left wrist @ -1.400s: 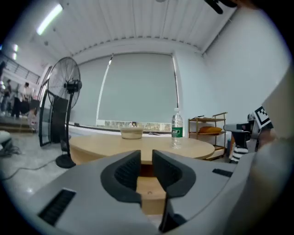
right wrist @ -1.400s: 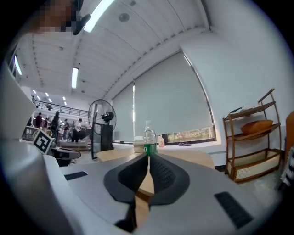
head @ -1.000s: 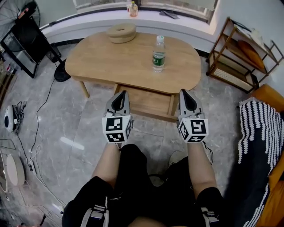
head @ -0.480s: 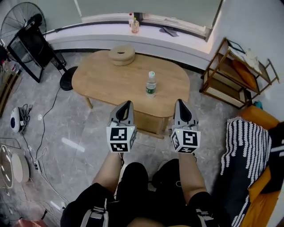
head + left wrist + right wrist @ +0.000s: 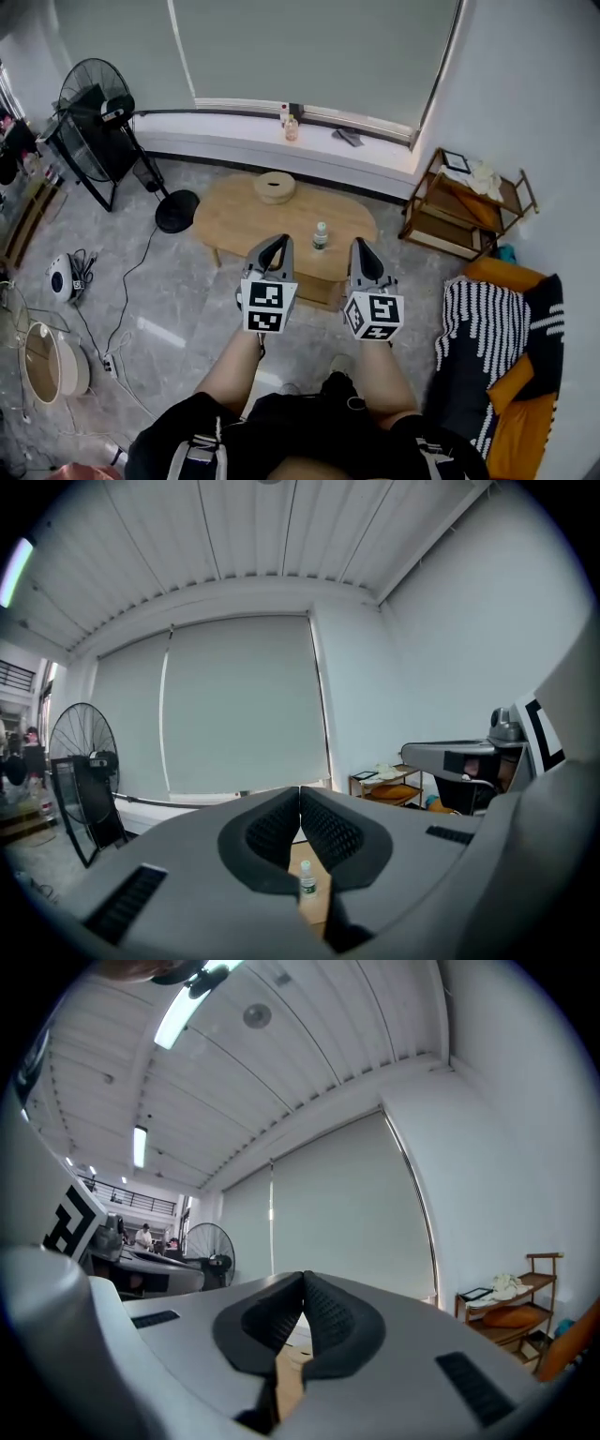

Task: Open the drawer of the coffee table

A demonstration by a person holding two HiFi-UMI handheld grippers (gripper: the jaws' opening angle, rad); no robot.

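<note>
The oval wooden coffee table [image 5: 281, 220] stands far below in the head view, and its drawer [image 5: 317, 289] juts out from under the near edge. A water bottle [image 5: 321, 235] and a round wooden box [image 5: 275, 187] stand on top. My left gripper [image 5: 278, 240] and right gripper [image 5: 359, 244] are held side by side high above the table's near edge, both shut with nothing between the jaws. In the left gripper view the shut left gripper [image 5: 299, 792] points level at the window blind, with the bottle [image 5: 306, 885] below it. The right gripper [image 5: 304, 1279] is likewise shut.
A standing fan [image 5: 98, 103] is at the far left, and a wooden shelf rack [image 5: 464, 206] stands by the right wall. An orange sofa with a striped throw [image 5: 487, 328] is at the right. Cables and a round device [image 5: 61, 278] lie on the floor at left.
The person has stood up. Both grippers rose together, still shut, and the table now looks much smaller and farther below them.
</note>
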